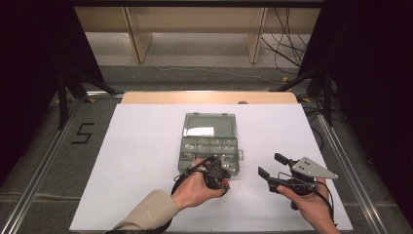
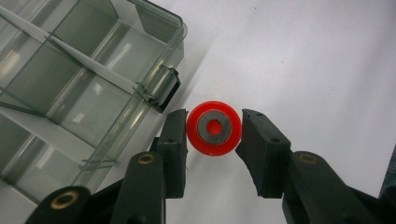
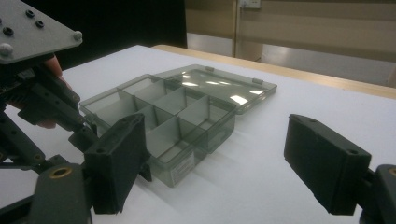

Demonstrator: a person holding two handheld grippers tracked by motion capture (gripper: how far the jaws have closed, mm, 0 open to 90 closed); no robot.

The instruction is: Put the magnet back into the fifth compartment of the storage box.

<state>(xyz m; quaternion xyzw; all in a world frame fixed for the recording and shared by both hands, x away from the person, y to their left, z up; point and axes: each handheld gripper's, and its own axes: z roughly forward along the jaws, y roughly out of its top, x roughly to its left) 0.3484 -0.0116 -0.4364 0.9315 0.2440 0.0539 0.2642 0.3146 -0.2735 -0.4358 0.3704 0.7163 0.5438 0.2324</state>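
Left gripper (image 2: 214,135) is closed on a red ring (image 2: 214,128) just beside the open box (image 2: 56,84); placing it inside is not yet done. Right gripper (image 3: 224,163) waits open and empty.

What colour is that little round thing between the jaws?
Bright red wheel with a grey centre, clearest in the left gripper view.

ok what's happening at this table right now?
A person works with a gripper in each hand. The left gripper is closed on a small red ring with a grey metal centre, just beside the front corner of an open, clear compartment box on the white table. The compartments in view look empty. The right gripper is off to the box's right with its jaws wide open and nothing between them.
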